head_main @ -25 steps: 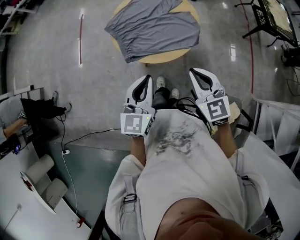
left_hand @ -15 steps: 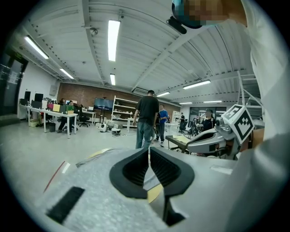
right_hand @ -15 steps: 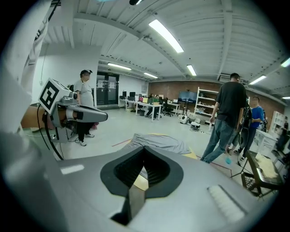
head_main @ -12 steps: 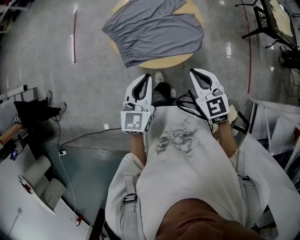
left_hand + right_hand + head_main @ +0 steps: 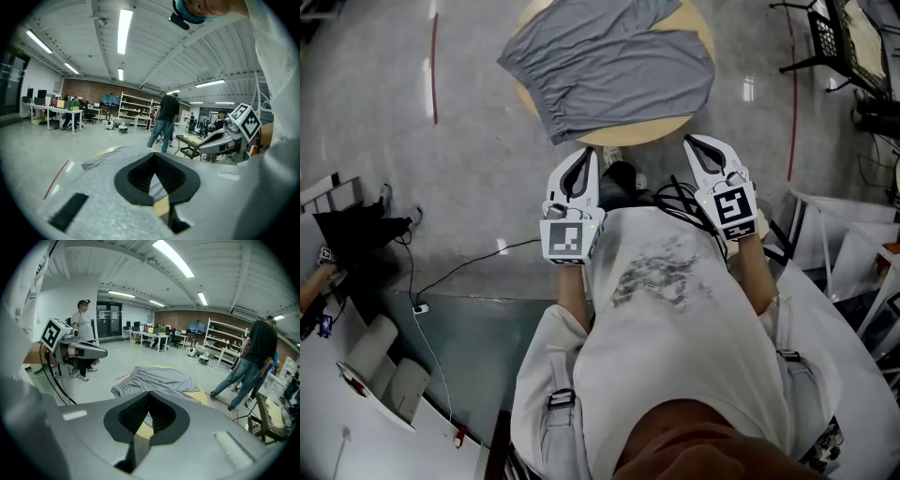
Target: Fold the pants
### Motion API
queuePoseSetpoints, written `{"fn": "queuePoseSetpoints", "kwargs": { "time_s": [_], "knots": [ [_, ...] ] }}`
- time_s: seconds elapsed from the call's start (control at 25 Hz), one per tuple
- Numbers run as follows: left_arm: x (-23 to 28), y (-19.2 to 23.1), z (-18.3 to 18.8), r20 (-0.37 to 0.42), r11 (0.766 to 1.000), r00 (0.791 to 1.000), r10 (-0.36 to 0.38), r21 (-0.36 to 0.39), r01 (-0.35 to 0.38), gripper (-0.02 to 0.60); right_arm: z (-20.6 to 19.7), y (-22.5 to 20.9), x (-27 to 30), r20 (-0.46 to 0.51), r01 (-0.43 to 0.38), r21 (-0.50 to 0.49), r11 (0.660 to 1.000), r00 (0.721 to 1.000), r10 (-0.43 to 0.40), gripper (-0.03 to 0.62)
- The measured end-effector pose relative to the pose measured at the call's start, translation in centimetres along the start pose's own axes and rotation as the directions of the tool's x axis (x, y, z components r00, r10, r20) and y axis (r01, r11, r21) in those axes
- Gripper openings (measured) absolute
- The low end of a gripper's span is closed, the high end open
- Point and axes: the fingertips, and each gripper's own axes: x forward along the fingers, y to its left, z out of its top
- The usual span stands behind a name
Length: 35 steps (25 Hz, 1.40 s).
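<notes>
Both grippers out in front of your chest, jaws closed.
Your left gripper (image 5: 587, 157) and right gripper (image 5: 696, 143) sit side by side but apart, pointing away from you and tilted downward. Each has its jaws together with nothing between them. Your forearms (image 5: 573, 292) run close along your torso.

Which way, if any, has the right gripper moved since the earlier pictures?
Yes. The right gripper moved forward toward the round table: in the head view its tip now almost meets the table's near edge; earlier the gap was wider.
</notes>
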Motion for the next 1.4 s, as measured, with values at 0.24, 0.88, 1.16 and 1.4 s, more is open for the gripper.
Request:
{"fn": "queuePoseSetpoints", "kwargs": {
  "time_s": [0.24, 0.88, 1.16, 1.4],
  "knots": [
    [1.8, 2.5, -1.9, -0.049, 0.999, 0.998, -0.029, -0.018, 0.028, 0.005, -1.3, -1.1, 2.7, -0.085, 0.027, -0.022, 0.999, 0.996, -0.028, 0.011],
    [5.2, 4.3, -8.0, -0.212, 0.997, 0.977, -0.015, 0.075, 0.032, 0.021, -7.3, -5.1, 7.0, -0.208, 0.024, -0.089, 0.996, 0.977, -0.042, 0.022],
    [6.5, 5.1, -10.8, -0.266, 0.994, 0.964, 0.007, 0.110, 0.024, 0.035, -10.6, -7.0, 8.9, -0.241, 0.010, -0.085, 0.996, 0.970, -0.030, 0.029],
    [7.1, 5.9, -13.7, -0.317, 0.992, 0.947, 0.040, 0.125, 0.000, 0.048, -12.8, -8.1, 10.0, -0.275, -0.002, -0.117, 0.993, 0.961, -0.031, 0.038]
  ]
}}
